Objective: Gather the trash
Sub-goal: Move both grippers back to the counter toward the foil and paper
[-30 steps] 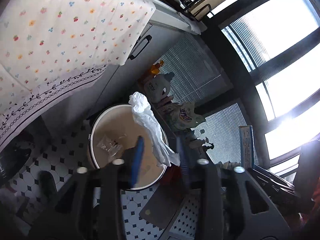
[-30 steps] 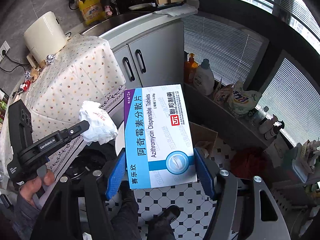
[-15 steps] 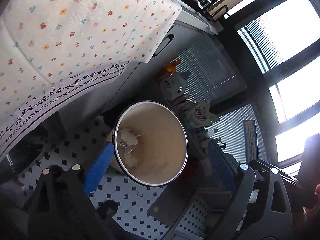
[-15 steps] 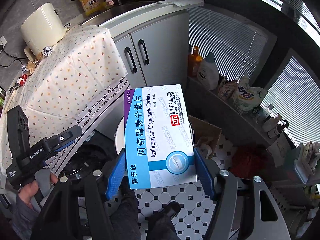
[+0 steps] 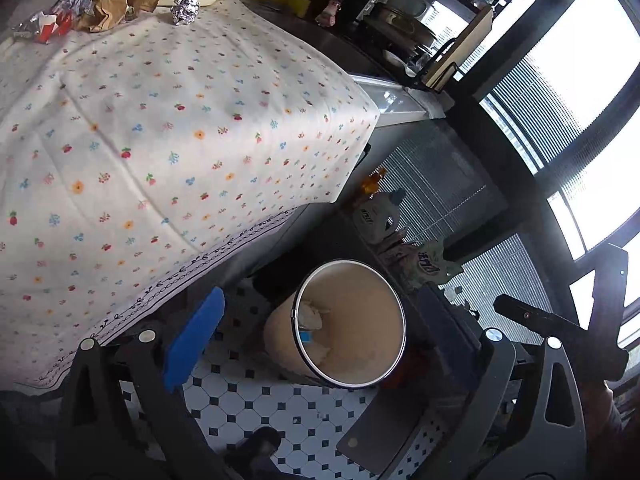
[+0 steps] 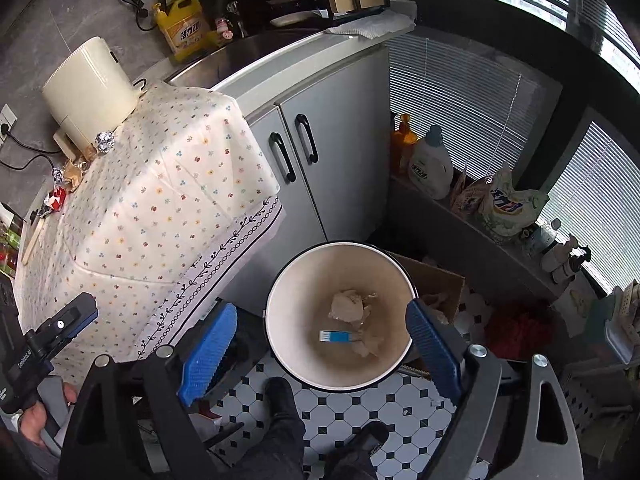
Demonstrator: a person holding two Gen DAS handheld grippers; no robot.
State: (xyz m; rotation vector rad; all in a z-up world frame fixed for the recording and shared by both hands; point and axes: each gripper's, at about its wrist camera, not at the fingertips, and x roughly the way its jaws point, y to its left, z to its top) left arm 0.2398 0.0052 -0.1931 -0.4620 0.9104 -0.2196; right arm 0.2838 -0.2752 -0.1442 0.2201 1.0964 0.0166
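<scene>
Both tools wide and empty over the bin, trash already dropped inside

Right tool (image 6: 320, 344) poised above the bin (image 6: 280, 280), blue pads (image 6: 208, 354) just sprung apart, nothing between them; box (image 6: 340, 337) lying on the bin floor beside crumpled tissue (image 6: 347, 305). Left tool (image 5: 320, 330) likewise just opened to full spread, gripping nothing, aimed down at the same bin from beside the floral cloth (image 5: 160, 152) draped over the worktop. More trash left on that cloth at the far end: foil ball (image 5: 185, 9), brown paper (image 5: 108, 8), wrappers (image 5: 52, 20). Bin standing on the tiled floor (image 6: 400, 404) near the cabinet (image 6: 320, 152), detergent bottles (image 6: 430, 164) lined up on the ledge by the window
</scene>
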